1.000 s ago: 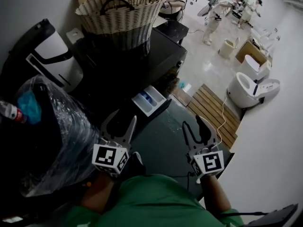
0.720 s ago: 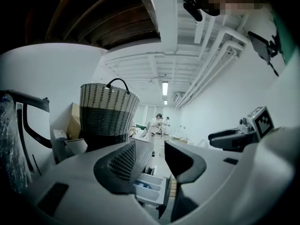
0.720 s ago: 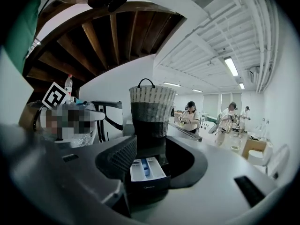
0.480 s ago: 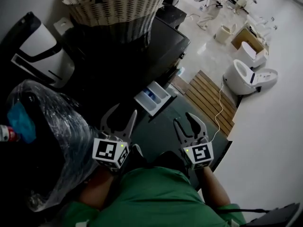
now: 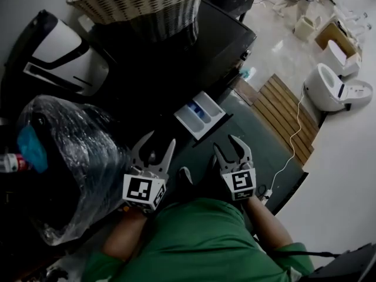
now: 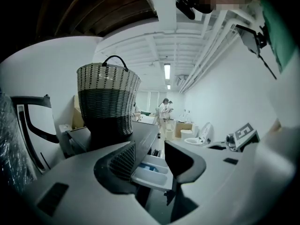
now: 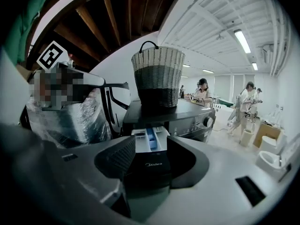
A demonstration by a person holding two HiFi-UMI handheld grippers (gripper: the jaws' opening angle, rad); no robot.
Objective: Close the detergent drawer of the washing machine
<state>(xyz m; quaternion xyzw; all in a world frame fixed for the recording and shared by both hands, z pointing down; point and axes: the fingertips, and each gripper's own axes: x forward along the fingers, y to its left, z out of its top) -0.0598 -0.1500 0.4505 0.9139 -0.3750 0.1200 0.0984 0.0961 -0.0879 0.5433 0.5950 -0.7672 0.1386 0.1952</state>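
Both pairs of jaws stand apart, gripping nothing: the left gripper [image 5: 157,142] sits at lower centre, and the right gripper [image 5: 228,146] beside it has its jaws opening. Above them, at frame centre, the detergent drawer [image 5: 200,114] juts out of the dark washing machine [image 5: 202,43], touched by neither gripper.

Basket [image 5: 138,2] on washing machine [image 5: 202,43], detergent drawer [image 5: 201,114] jutting from its front, slatted mat [image 5: 289,115] to the machine's right.

You are viewing a dim head view: the washer [image 5: 217,46] is reading near black while the floor [image 5: 279,43] is glaring. Ceiling tubes [image 7: 242,40] are lighting the room. Both gripper views are bending and darkening at their edges.
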